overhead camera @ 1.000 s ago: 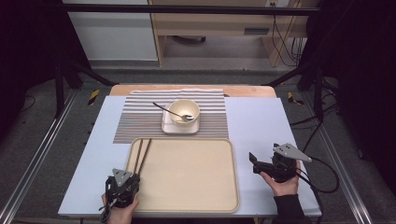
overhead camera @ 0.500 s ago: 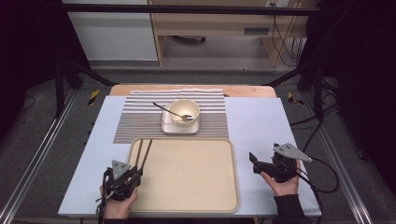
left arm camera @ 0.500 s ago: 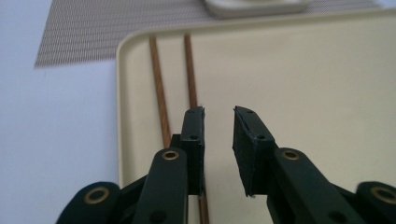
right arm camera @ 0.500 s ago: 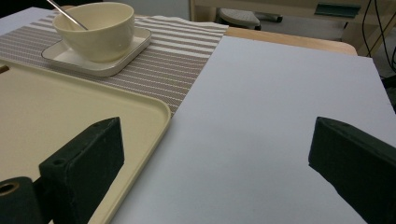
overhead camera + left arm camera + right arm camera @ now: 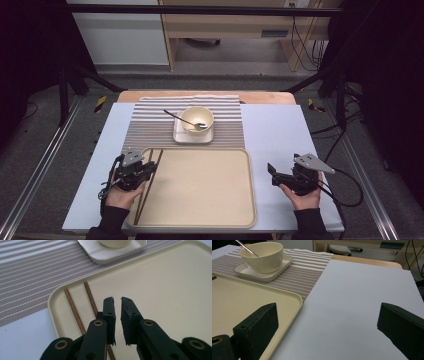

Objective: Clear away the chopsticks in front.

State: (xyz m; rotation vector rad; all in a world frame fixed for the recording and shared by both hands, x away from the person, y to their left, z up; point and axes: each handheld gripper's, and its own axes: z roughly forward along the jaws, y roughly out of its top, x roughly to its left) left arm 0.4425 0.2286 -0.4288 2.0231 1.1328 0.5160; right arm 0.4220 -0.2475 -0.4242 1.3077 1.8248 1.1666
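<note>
Two brown chopsticks (image 5: 142,200) lie along the left side of a cream tray (image 5: 200,185). My left gripper (image 5: 150,167) hovers over the tray's left edge, just above them. In the left gripper view the jaws (image 5: 117,299) have just been closing and stand almost together with nothing between them. The chopsticks (image 5: 73,307) rest on the tray (image 5: 162,290), one passing under the left jaw. My right gripper (image 5: 272,174) rests on the white sheet to the right of the tray, jaws (image 5: 327,312) wide open and empty.
A cream bowl (image 5: 197,120) with a spoon (image 5: 175,116) sits on a square plate (image 5: 180,136) on a striped mat (image 5: 150,125) behind the tray. The white sheet (image 5: 280,130) covers the table. A dark frame and cables surround it.
My left gripper has moved away from the person and slightly right, from the table's near edge to over the chopsticks at the tray's left rim. The right gripper has stayed put.
</note>
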